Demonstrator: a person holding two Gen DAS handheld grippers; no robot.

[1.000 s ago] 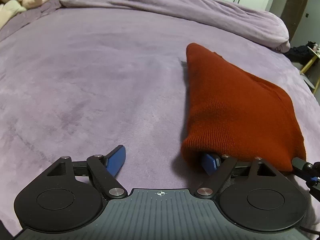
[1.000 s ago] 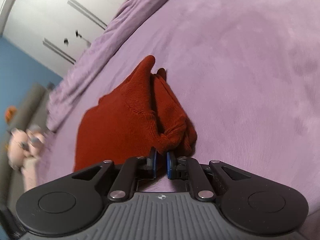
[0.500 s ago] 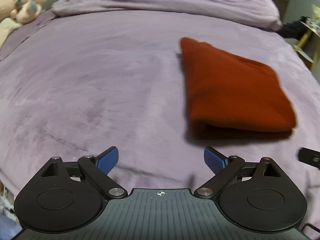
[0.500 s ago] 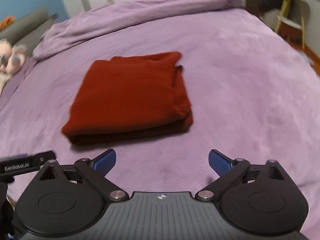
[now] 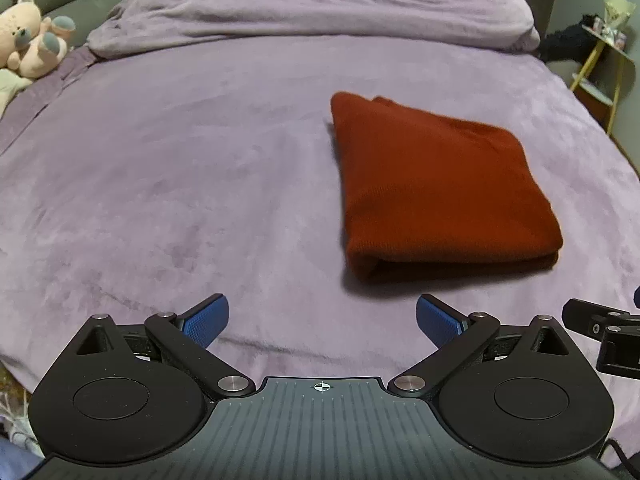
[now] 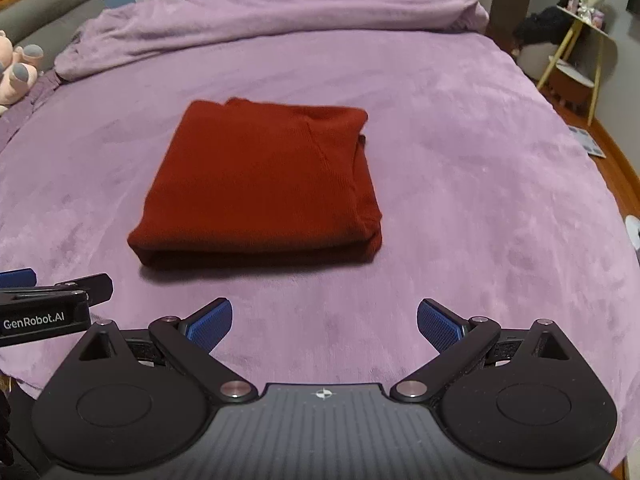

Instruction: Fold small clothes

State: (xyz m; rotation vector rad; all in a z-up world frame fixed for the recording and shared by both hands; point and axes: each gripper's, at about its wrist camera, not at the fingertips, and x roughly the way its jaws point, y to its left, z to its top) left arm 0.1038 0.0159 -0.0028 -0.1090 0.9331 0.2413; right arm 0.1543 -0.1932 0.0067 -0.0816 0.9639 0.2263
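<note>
So the red jumper (image 6: 260, 184) is lying folded into a neat block on the purple bed (image 6: 460, 160), sitting around 11 o'clock from the right gripper (image 6: 324, 320) and 1 o'clock from the left gripper (image 5: 322, 318). Both are hanging apart from it, fingers spread wide, nothing in them, the left one's just been opening. Looks like the release step is wrapping up; next is probably a tidy-up press or grabbing another piece.

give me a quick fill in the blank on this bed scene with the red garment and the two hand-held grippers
1. The red garment lies ____ on the purple bed cover.
2. The right hand-held gripper has its jaws ____.
3. Between the left hand-held gripper fingers there is ____.
4. The plush toy sits at the bed's far ____ side in the left wrist view.

Missing words: folded; open; nothing; left
</note>
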